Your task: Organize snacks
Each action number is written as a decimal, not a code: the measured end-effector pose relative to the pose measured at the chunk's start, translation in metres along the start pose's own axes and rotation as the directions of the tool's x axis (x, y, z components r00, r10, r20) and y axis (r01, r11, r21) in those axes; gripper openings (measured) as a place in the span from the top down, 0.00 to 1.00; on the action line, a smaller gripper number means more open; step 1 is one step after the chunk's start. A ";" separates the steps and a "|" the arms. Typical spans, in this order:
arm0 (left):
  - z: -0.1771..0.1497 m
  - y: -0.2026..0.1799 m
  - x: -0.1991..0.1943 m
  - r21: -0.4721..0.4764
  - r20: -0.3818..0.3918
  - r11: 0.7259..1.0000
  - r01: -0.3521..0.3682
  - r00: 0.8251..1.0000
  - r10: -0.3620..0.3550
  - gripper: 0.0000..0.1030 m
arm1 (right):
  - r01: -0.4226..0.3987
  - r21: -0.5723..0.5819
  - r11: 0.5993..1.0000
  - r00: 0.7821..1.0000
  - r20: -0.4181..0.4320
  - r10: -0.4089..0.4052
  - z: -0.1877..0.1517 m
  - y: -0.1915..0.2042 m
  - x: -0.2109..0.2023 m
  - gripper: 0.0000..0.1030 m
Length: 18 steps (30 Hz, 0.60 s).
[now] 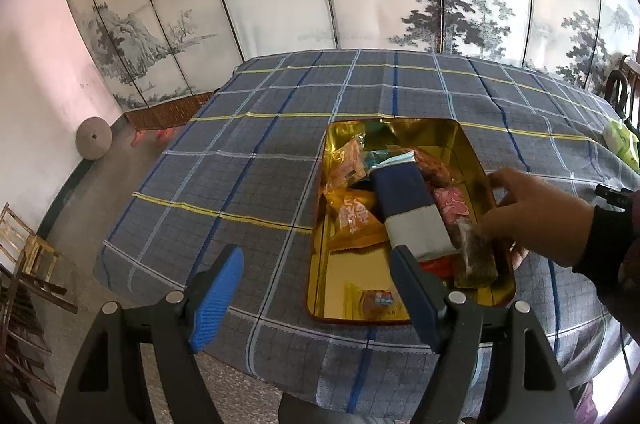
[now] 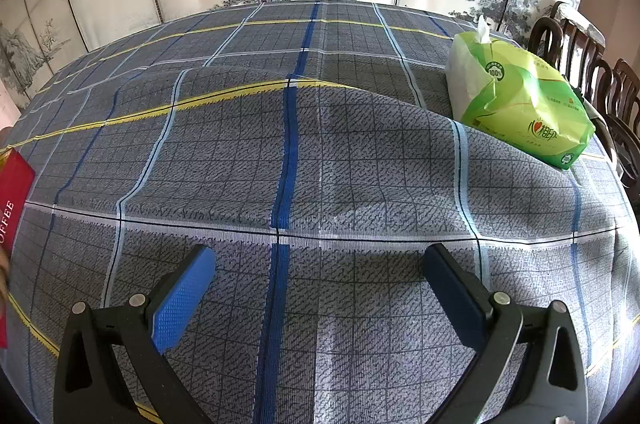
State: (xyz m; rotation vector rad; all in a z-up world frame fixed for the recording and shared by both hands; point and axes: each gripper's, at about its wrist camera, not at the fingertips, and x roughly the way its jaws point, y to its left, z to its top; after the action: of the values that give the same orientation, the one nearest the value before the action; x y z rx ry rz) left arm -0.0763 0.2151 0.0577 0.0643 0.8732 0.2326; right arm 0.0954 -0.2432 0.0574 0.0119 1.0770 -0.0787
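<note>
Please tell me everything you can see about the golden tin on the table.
The golden tin is a shallow rectangular box with rounded corners, a shiny gold inside and a red outer edge. It lies open and flat on the checked tablecloth. Wrapped snacks fill its far and right parts; the near left floor is mostly bare. A bare hand reaches over its right rim.

We hold our left gripper (image 1: 316,288) and right gripper (image 2: 320,300) tilted downward, jaws wide and empty, one bare hand (image 1: 536,216) outstretched.
</note>
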 end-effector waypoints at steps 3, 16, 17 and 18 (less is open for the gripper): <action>0.000 -0.002 0.004 0.003 -0.014 1.000 0.001 1.000 -0.001 0.25 | 0.000 0.000 1.000 1.000 0.000 0.000 0.000 0.000 0.000 0.00; 0.004 -0.014 0.010 0.014 -0.023 0.998 0.053 0.998 -0.053 0.25 | 0.000 0.000 1.000 1.000 0.001 0.000 -0.001 0.000 0.000 0.00; 0.005 -0.017 0.012 0.020 -0.023 0.998 0.054 0.998 -0.054 0.25 | 0.000 0.000 1.000 1.000 0.001 0.000 -0.001 0.000 0.000 0.00; 0.006 -0.019 0.014 0.023 -0.023 0.998 0.060 0.998 -0.059 0.25 | 0.000 0.000 1.000 1.000 0.001 0.000 -0.001 0.000 0.000 0.00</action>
State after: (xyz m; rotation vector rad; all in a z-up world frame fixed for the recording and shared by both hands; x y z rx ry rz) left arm -0.0598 0.2000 0.0486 0.0578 0.8985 0.1673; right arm 0.0950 -0.2432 0.0572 0.0118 1.0763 -0.0784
